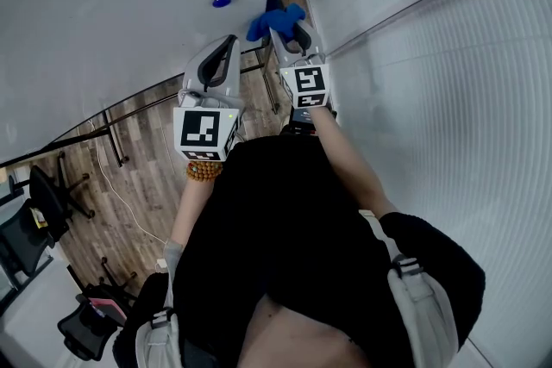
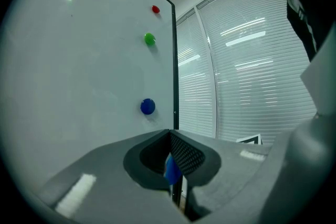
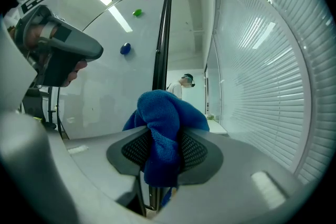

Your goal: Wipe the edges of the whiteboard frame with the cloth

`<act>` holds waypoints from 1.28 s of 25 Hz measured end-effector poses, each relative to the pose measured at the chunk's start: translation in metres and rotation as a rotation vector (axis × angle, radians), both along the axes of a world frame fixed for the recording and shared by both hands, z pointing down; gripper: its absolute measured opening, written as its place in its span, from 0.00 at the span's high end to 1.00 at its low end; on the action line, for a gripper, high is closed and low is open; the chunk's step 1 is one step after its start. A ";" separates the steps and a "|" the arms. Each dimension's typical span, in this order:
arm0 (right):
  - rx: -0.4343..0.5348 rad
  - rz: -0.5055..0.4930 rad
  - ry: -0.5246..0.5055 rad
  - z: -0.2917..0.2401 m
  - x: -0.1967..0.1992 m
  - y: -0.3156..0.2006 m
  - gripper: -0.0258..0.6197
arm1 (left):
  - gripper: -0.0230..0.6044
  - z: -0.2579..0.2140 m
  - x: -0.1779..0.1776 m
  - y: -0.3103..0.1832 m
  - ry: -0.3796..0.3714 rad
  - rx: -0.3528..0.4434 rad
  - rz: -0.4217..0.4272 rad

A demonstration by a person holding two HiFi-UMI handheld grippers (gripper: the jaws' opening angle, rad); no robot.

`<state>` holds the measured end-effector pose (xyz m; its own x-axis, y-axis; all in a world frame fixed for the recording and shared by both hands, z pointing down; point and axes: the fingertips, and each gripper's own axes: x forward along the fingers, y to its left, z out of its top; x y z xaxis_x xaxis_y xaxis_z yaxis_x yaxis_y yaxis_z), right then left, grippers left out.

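- Our right hand-held gripper [image 3: 164, 148] was clamped on the blue cloth [image 3: 165, 113]. A thick bunch of it stood up out of the jaws and a tail hung down below them.
- Straight ahead of that bunch, just beyond it, stood the dark frame edge [image 3: 162, 29] of the whiteboard [image 2: 79, 71]. Its long axis ran upright, climbing away from the jaws with a slight lean. We could not tell whether the cloth was touching the edge or sitting just short of it.
- We judged that the next stroke depended on this line-up. The cloth was already centred on the edge, so the move called for travel along the edge's length rather than across it.
- Our left hand-held gripper [image 2: 169, 153] was just to the left of the right one, jaws together and holding nothing. It faced the board's white face, with the frame edge a little to the right of its tips. The right one was plainly nearer the edge and carried the cloth.
- Farther ahead on the board face, left of the edge, were a blue magnet [image 2: 147, 106], a green magnet [image 2: 149, 39] and a red magnet [image 2: 155, 9].
- To the right of the edge, farther back, hung white blinds [image 3: 262, 65].
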<state>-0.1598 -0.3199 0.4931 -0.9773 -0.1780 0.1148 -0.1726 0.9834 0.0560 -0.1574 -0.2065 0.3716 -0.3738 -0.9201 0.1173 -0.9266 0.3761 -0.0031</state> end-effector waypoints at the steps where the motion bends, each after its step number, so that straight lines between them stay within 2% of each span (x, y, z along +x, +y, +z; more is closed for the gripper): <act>1: 0.002 0.001 0.002 -0.001 0.000 0.000 0.72 | 0.80 0.000 0.001 -0.001 -0.001 -0.001 0.002; 9: -0.021 0.012 0.037 0.008 0.002 0.002 0.72 | 0.80 -0.002 0.004 -0.010 0.003 -0.005 0.015; 15: -0.108 -0.004 0.107 0.037 -0.004 0.006 0.72 | 0.80 -0.003 0.004 -0.009 0.000 -0.003 0.017; 23: -0.125 -0.012 0.146 0.054 -0.012 0.005 0.71 | 0.80 0.001 0.000 -0.007 0.007 -0.011 0.003; 29: -0.136 -0.043 0.190 0.074 -0.021 0.004 0.70 | 0.80 0.001 -0.001 -0.010 0.011 -0.012 0.001; 32: -0.132 -0.096 0.223 0.085 -0.022 0.003 0.68 | 0.80 0.002 0.002 -0.008 0.010 -0.015 -0.001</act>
